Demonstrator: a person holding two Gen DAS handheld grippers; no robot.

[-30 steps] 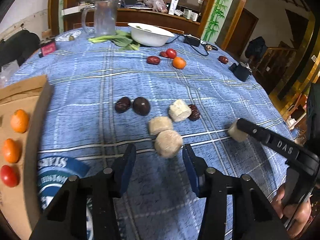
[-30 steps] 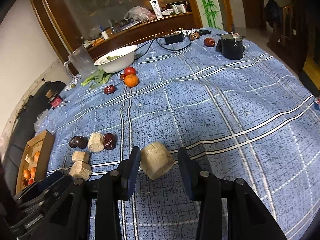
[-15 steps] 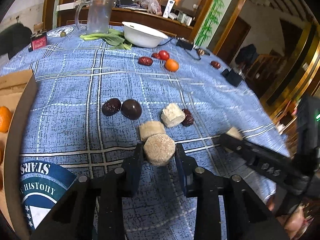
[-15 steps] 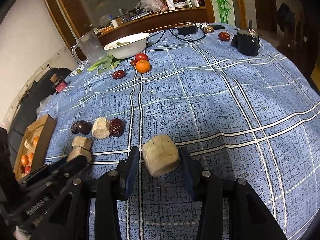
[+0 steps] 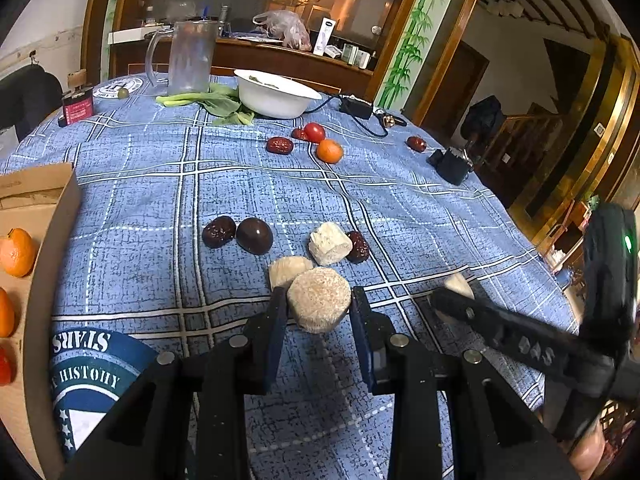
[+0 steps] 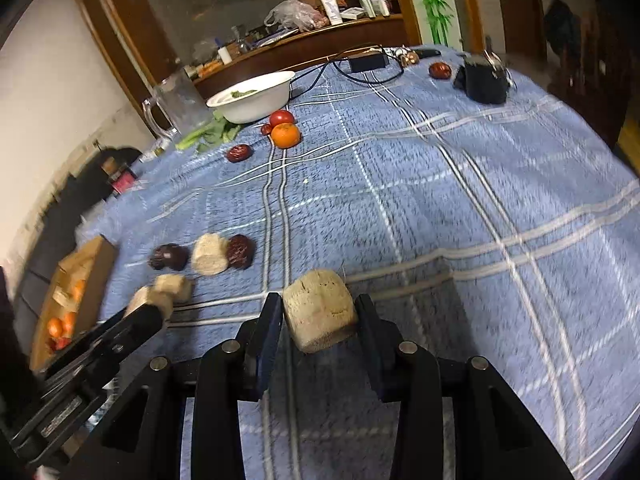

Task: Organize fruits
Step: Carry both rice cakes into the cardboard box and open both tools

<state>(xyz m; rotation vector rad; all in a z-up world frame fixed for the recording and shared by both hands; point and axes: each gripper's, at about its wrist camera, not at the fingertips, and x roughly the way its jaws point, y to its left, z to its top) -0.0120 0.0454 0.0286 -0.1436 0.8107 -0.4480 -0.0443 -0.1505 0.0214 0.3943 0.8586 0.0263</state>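
Gripping stage: left gripper (image 5: 319, 312) had clamped a tan chunk (image 5: 319, 304) on the tablecloth (image 5: 160, 200); right gripper (image 6: 319, 320) pinched another chunk (image 6: 320, 312). Next move likely called for carrying both to the cardboard box (image 5: 48, 240).

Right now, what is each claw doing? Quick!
Left claw: shut on a round tan chunk.
Right claw: shut on a blocky tan chunk.

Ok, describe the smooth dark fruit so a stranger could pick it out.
Start from the cardboard box at the table's left edge and look right across the blue cloth. Two dark fruits lie together; it is the glossy smooth one, right of the wrinkled date.
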